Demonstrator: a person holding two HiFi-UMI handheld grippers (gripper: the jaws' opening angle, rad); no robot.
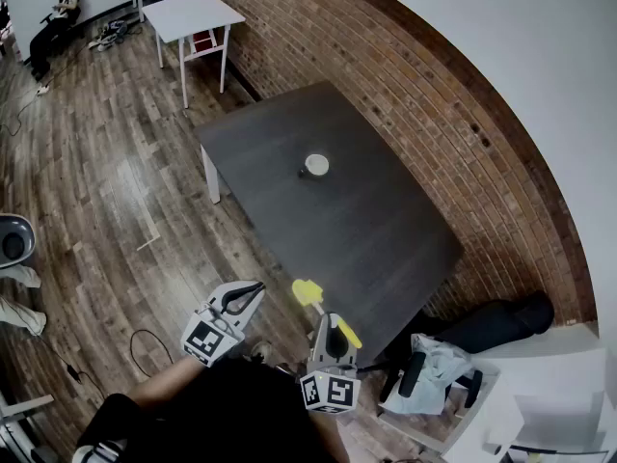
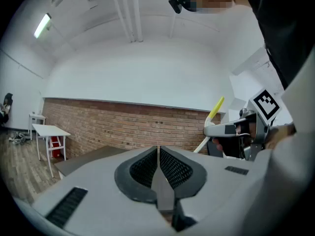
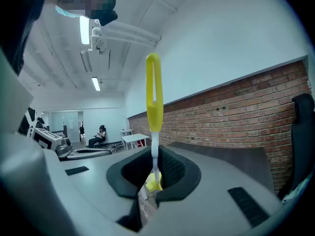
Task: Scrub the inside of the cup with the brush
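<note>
A small white cup [image 1: 315,166] stands upright near the middle of the dark table [image 1: 386,239], far from both grippers. My right gripper [image 1: 331,328] hovers off the table's near corner, shut on a brush [image 1: 308,293]. In the right gripper view the brush's thin white shaft [image 3: 155,154] is pinched between the pads, its yellow looped handle [image 3: 153,97] pointing up and its yellow head [image 3: 153,183] hanging below the jaws. My left gripper [image 1: 247,295] is beside it to the left, over the wood floor, its jaws shut [image 2: 158,152] with nothing in them.
A brick wall [image 1: 424,95] runs along the table's far side. A small white table [image 1: 193,13] stands further back on the wood floor. A black chair [image 1: 492,324] and a white plastic bag [image 1: 436,365] sit right of the near corner.
</note>
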